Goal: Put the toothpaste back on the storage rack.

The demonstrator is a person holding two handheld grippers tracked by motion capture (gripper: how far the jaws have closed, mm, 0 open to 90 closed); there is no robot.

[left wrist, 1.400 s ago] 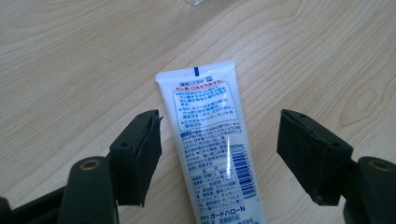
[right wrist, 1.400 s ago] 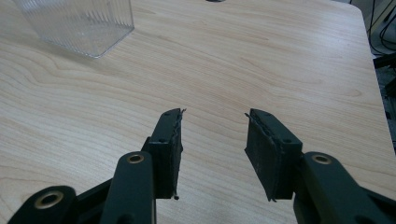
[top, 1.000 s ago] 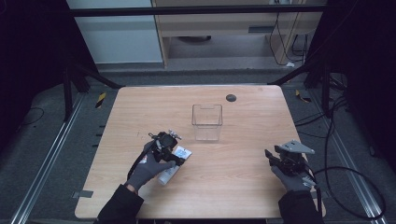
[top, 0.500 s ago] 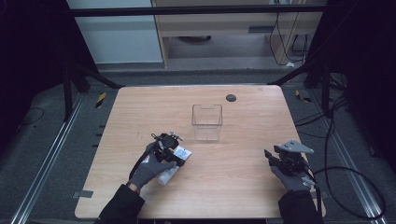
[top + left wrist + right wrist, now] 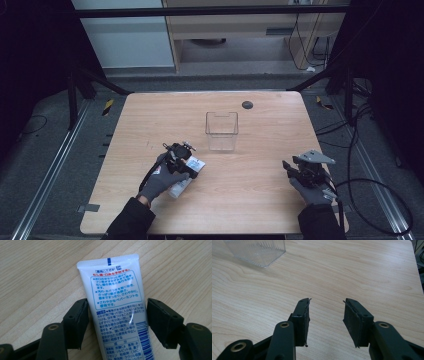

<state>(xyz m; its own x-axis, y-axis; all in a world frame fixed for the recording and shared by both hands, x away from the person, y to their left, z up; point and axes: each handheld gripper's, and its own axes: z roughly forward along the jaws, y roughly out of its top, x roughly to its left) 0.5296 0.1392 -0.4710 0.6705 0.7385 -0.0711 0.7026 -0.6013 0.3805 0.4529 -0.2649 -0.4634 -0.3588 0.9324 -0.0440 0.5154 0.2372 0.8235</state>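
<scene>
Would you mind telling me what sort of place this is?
Probably a lab recording station: a wooden table framed by dark rails, cables on the floor, and a clear container set out.

The desk [image 5: 362,270] is pale, matt wood with visible grain. The tube [image 5: 117,307] is glossy white plastic. The container [image 5: 221,131] is clear ribbed plastic. Both grippers' jaws look matt black.

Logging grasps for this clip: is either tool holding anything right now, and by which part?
Not yet. The left tool straddles the toothpaste tube mid-body, jaws open with a gap on the right side. The right tool is open and holds nothing.
</scene>
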